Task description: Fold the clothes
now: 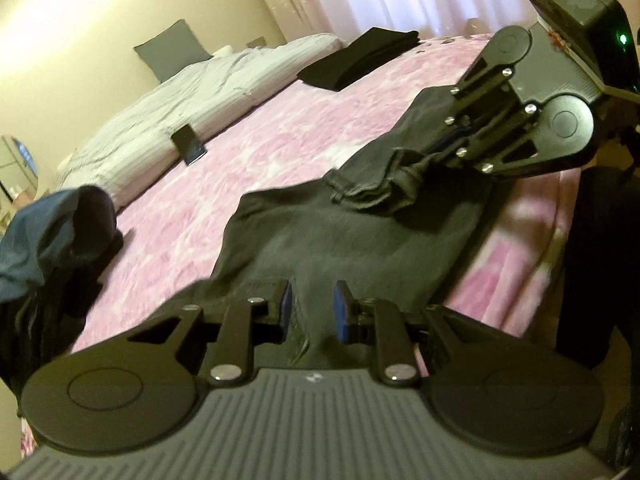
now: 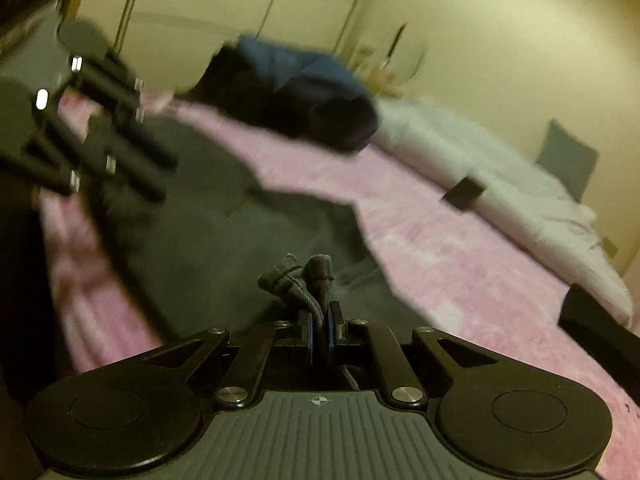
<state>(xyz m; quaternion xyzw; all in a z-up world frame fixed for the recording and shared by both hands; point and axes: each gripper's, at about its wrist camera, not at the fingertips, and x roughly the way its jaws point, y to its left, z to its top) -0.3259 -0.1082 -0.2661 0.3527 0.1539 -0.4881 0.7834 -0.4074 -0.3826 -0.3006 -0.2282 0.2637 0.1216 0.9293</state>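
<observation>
A dark grey garment (image 1: 340, 248) lies spread on the pink bedspread (image 1: 280, 140). My left gripper (image 1: 314, 310) stands open at the garment's near edge, its blue pads (image 1: 286, 308) apart with fabric lying between them. At the upper right, my right gripper (image 1: 448, 140) is shut on a bunched hem of the garment and lifts it. In the right wrist view the right gripper (image 2: 320, 332) pinches that rolled hem (image 2: 316, 276), with the garment (image 2: 224, 232) spread beyond. The left gripper (image 2: 156, 176) is blurred at the upper left there.
A heap of blue and dark clothes (image 1: 52, 220) sits at the bed's left edge. A folded black stack (image 1: 360, 58) lies at the far side. A phone (image 1: 188, 144) rests beside the white duvet (image 1: 180, 100), and a grey pillow (image 1: 172, 48) leans on the wall.
</observation>
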